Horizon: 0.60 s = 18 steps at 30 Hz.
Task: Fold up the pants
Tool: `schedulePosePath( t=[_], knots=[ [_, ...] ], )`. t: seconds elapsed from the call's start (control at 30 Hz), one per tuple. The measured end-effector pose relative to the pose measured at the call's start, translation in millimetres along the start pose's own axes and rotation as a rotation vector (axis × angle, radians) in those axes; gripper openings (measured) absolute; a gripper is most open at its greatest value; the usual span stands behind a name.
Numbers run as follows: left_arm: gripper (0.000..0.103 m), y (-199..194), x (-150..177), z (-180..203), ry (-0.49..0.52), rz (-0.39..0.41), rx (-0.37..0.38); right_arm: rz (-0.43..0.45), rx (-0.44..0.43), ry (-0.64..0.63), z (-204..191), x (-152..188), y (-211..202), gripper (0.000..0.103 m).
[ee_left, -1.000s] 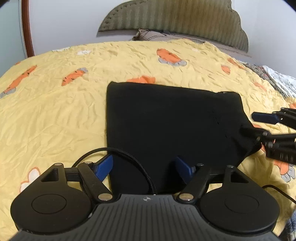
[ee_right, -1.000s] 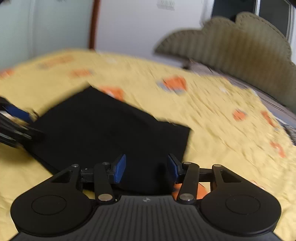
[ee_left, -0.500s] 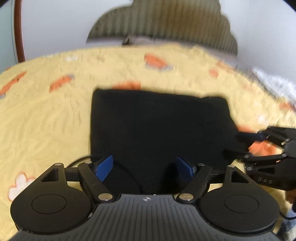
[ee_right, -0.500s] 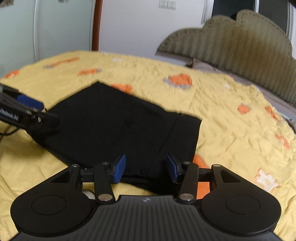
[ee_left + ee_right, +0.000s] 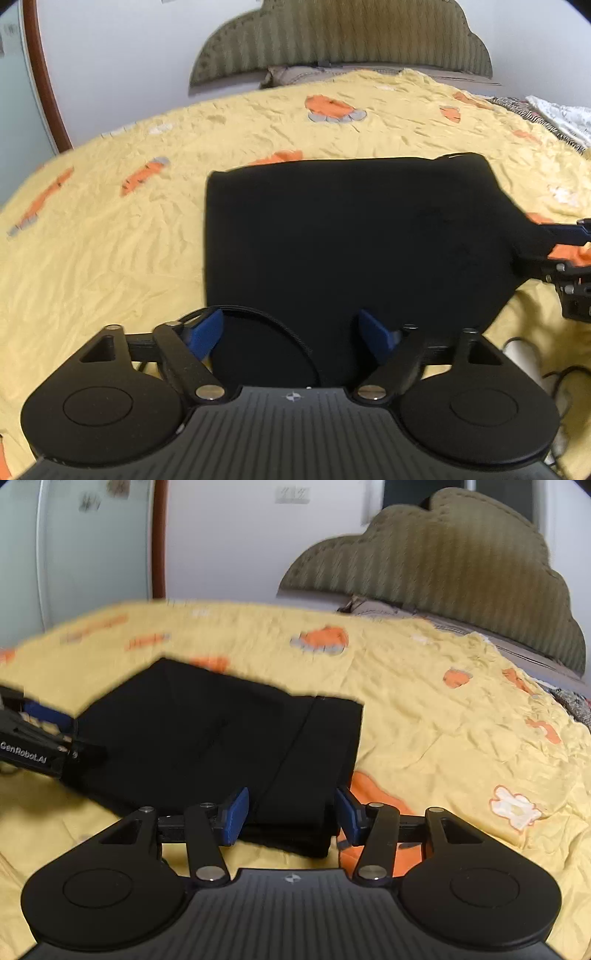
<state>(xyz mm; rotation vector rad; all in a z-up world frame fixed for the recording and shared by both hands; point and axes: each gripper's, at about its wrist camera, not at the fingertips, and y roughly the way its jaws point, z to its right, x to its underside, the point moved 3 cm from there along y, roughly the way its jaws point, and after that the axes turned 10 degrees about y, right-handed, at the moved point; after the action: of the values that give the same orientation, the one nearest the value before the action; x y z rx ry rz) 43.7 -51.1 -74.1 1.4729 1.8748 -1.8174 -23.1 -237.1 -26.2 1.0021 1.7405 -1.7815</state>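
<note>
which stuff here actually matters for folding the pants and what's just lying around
Part of the job:
- black pants, folded flat on the bedspread
- left tongs, open
- right tongs, open

Just lying about:
- yellow carrot-print bedspread
- headboard
- black cable
- patterned cloth at the bed's edge

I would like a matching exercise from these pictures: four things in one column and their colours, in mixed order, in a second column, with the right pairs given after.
Things:
1. pants
2. bedsheet
3. headboard
4. pads of the right tool

Colours:
A. blue
B. olive green
C. black
D. yellow with orange prints

Pairs: 1-C, 2-D, 3-B, 4-A
</note>
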Motion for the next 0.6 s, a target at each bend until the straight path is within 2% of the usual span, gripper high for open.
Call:
schedulePosePath(
  t=[0.1, 0.17, 0.23, 0.33, 0.47, 0.53, 0.6],
  knots=[
    [0.084, -5, 1, -8, -0.035, -0.023, 0.010, -0.016, -0.036, 0.090, 10, 1, -3, 0.053],
    [0.080, -12, -4, -12, -0.051, -0.006, 0.021, 0.017, -0.035, 0.096, 8, -3, -10, 0.053],
    [0.082, -14, -9, -7, -0.023, 0.016, 0.002, 0.037, -0.030, 0.073, 3, -7, -11, 0.053],
    [0.082, -4, -6, 2, 0.027, -0.020, -0.019, 0.025, 0.009, 0.024, -2, -2, -6, 0.053],
    [0.082, -14, -10, 4, 0.028, 0.016, 0.003, 0.100, 0.042, -0.059, -12, -1, -20, 0.053],
    [0.082, -11, -13, 5, 0.028, 0.015, 0.012, 0.073, 0.020, -0.052, -12, -3, -16, 0.052],
    [0.083, -4, -13, 7, 0.039, -0.011, -0.001, 0.015, 0.029, -0.050, -9, 0, -6, 0.046]
  ],
)
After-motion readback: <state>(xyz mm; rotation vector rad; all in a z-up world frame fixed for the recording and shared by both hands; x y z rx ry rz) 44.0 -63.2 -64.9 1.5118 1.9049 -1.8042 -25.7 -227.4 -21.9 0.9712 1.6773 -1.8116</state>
